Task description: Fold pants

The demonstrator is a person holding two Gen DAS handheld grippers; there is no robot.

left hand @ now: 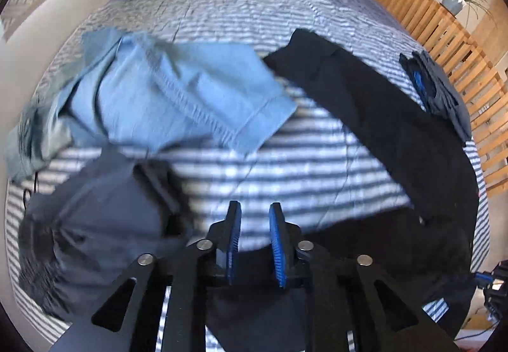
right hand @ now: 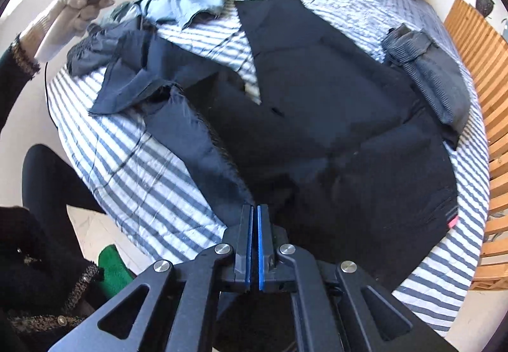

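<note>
Right gripper (right hand: pixel 255 209): nearest the lens; jaws pressed together at the edge of the dark navy pants (right hand: pixel 333 129); whether cloth is pinched between them I cannot tell.
Left gripper (left hand: pixel 254 207): jaws parted, empty; striped bed cover (left hand: pixel 285 161) just ahead of the tips, dark cloth under their base.
Dark navy pants: spread ahead and to the right of the right jaws, one leg running far ahead, unfolded, rumpled.
Blue-grey garment (right hand: pixel 133 78): ahead-left of the right jaws, crumpled, overlapping the pants' left edge.
Light blue jeans (left hand: pixel 177 91): ahead-left of the left jaws, bunched.
Folded grey-blue item (right hand: pixel 435 78): far ahead-right, near the slatted wooden frame (right hand: pixel 476 66).
Step, judged: start of the fold; pants not yet laid flat.
Next move, judged: left jaws need an edge of the pants opposite the right jaws, so the cloth can be pulled straight, clear of the blue-grey garment.
</note>
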